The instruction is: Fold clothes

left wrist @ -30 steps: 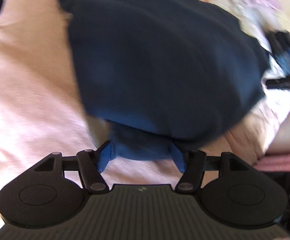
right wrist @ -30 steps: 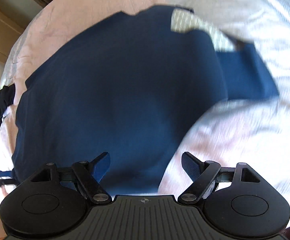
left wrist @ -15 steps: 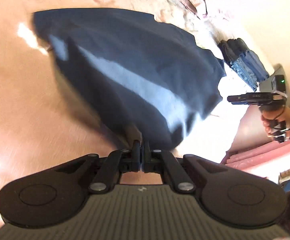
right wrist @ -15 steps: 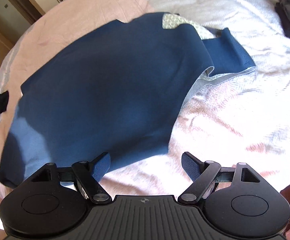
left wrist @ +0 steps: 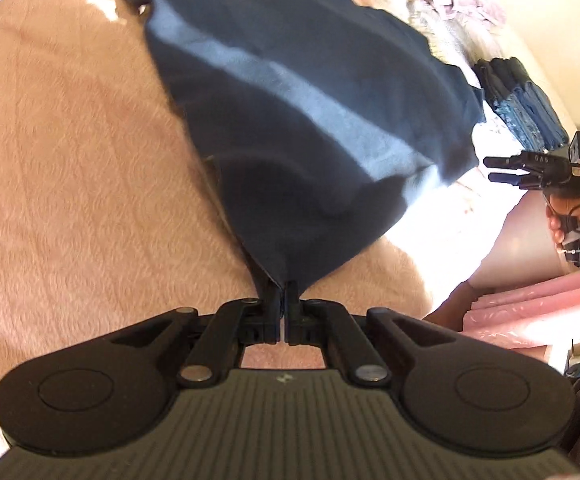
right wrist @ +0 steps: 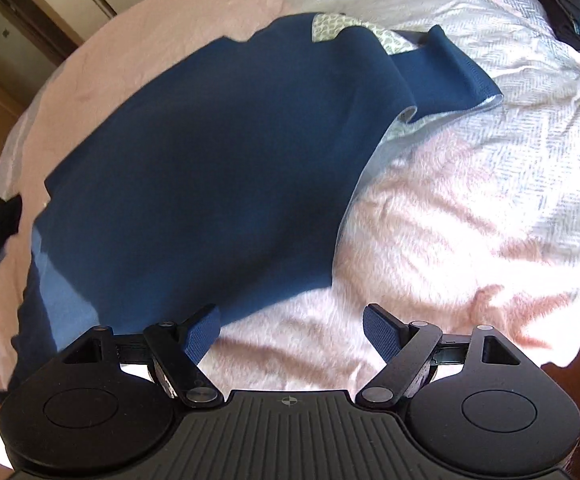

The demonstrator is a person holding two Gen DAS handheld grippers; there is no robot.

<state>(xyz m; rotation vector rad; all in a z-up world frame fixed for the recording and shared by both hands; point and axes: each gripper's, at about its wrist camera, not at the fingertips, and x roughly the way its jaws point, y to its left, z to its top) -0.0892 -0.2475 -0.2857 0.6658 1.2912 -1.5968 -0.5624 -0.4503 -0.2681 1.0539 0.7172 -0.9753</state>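
1. Left wrist view: the left gripper (left wrist: 284, 294) has its two fingers pressed tight together on a corner of the navy garment (left wrist: 309, 92), and the cloth fans out from that pinch across the pink blanket (left wrist: 58, 168).
2. A bright band of sunlight runs diagonally over the dark fabric.
3. At the right edge of the same view the right gripper (left wrist: 499, 170) sits in a hand (left wrist: 569, 216), clear of the garment's edge, with a stack of folded clothes (left wrist: 517, 104) beyond it.
4. Right wrist view: the right gripper (right wrist: 291, 332) stands spread wide, with only blanket (right wrist: 429, 240) between its blue pads (right wrist: 202, 332).
5. The navy garment (right wrist: 210, 168) lies spread on the bed, its near hem just ahead of the left pad; a pale patterned lining shows at its far end.
6. The folded stack (right wrist: 577, 4) sits at the top right corner.
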